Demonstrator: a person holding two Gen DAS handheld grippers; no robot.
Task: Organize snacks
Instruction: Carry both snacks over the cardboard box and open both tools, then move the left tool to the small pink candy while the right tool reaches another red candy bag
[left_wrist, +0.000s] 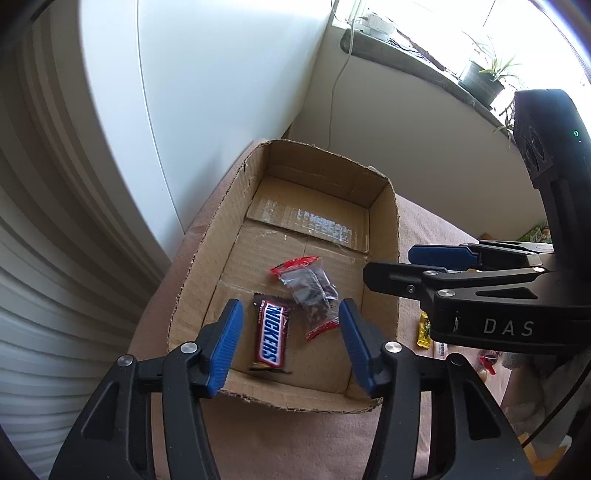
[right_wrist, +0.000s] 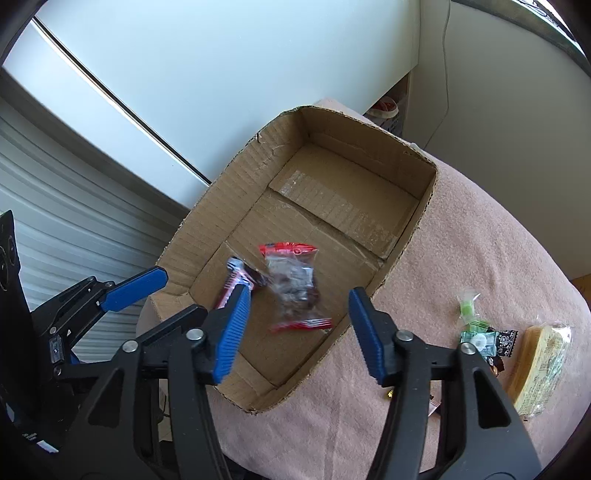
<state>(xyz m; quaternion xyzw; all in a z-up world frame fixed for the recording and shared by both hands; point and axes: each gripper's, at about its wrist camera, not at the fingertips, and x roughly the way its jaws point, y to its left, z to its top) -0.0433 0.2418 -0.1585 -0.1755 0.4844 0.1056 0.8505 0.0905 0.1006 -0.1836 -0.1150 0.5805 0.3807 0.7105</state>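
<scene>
An open cardboard box (left_wrist: 207, 258) (right_wrist: 207, 229) stands on a pink cloth. On its floor lie a Snickers bar (left_wrist: 271, 334) and a clear packet with red ends (left_wrist: 310, 291) (right_wrist: 295, 288). In the right wrist view the packet looks blurred, and the Snickers bar (right_wrist: 236, 277) is half hidden behind a finger. My left gripper (left_wrist: 291, 332) (right_wrist: 181, 291) hovers open over the box's near end, nothing between its pads. My right gripper (right_wrist: 299, 317) (left_wrist: 388, 264) is open too, above the box's right side, pressing on nothing.
The pink cloth (right_wrist: 480, 240) right of the box carries loose snacks: a green candy (right_wrist: 467, 306), a black patterned packet (right_wrist: 506, 341), a yellow wafer pack (right_wrist: 543, 365) and a yellow packet (left_wrist: 424, 330). White panels rise behind the box; a potted plant (left_wrist: 484, 77) stands on the sill.
</scene>
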